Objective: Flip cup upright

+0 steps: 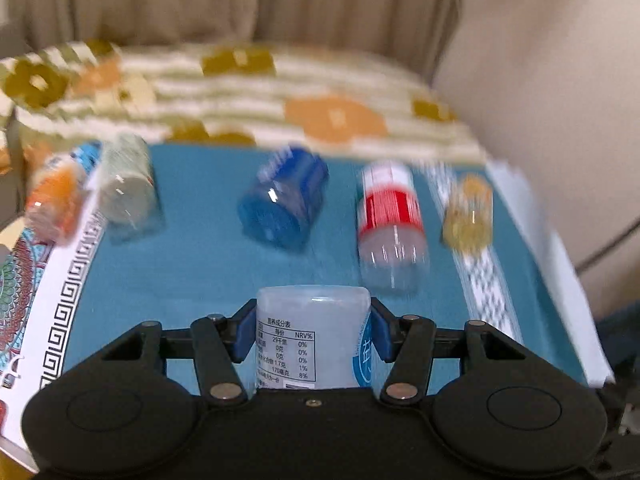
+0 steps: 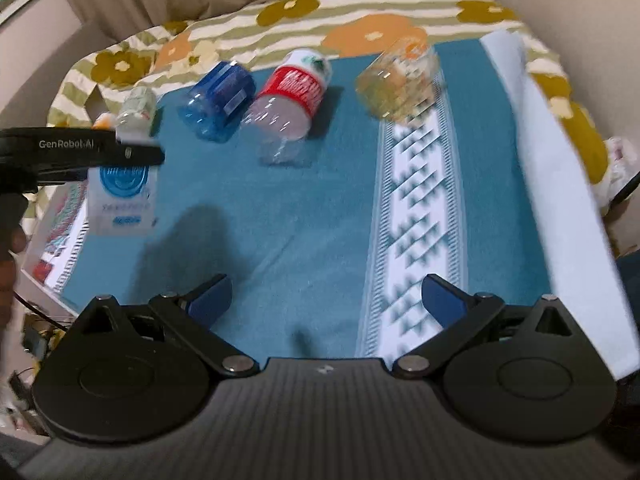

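My left gripper (image 1: 313, 330) is shut on a white plastic cup (image 1: 312, 336) with a printed label, held between the blue pads. In the right wrist view the same cup (image 2: 122, 200) hangs below the left gripper (image 2: 132, 156), above the teal cloth (image 2: 280, 220) at the left. My right gripper (image 2: 326, 300) is open and empty over the cloth's front. Lying on their sides further back are a blue cup (image 1: 284, 200) (image 2: 218, 98), a red-banded clear cup (image 1: 390, 224) (image 2: 290, 100) and a yellowish clear cup (image 1: 468, 212) (image 2: 400, 78).
A clear cup (image 1: 128, 184) (image 2: 136, 110) and an orange cup (image 1: 54, 196) lie at the far left. A patterned white box edge (image 1: 60, 300) borders the cloth on the left. A flowered striped blanket (image 2: 360, 8) lies behind. A white patterned stripe (image 2: 420, 200) runs down the cloth.
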Available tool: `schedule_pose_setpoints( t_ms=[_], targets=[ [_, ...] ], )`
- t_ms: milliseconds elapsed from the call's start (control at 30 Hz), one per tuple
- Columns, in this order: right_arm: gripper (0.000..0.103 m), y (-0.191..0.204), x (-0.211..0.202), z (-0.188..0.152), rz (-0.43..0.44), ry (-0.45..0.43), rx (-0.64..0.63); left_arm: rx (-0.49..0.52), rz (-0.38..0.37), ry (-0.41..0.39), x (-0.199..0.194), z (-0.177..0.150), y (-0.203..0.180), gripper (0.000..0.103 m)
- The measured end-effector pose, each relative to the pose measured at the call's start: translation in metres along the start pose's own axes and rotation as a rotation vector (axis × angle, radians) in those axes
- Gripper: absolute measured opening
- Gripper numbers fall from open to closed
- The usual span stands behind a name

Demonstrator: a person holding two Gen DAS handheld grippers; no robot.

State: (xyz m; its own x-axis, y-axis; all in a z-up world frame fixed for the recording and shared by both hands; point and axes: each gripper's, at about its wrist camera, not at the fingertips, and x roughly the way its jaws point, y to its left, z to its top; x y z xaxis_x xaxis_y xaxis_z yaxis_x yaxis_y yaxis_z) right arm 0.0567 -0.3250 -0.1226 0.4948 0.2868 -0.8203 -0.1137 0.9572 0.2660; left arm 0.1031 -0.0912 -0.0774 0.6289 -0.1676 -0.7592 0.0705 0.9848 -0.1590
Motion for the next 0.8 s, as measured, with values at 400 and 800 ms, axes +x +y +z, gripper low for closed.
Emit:
schedule_pose_setpoints(
  t_ms=[400, 800],
  targets=[
    [0.103, 0.029, 0.016, -0.017, -0.051, -0.031, -0.081, -0.028, 0.035, -0.361, 0.033, -0.056, 0.005, 0.061],
    [0.103, 0.043, 0.028, -0.028, -0.084, -0.043, -0.153, 0.061, 0.048, -0.434, 0.039, -0.082, -0.002, 0.064]
  ],
)
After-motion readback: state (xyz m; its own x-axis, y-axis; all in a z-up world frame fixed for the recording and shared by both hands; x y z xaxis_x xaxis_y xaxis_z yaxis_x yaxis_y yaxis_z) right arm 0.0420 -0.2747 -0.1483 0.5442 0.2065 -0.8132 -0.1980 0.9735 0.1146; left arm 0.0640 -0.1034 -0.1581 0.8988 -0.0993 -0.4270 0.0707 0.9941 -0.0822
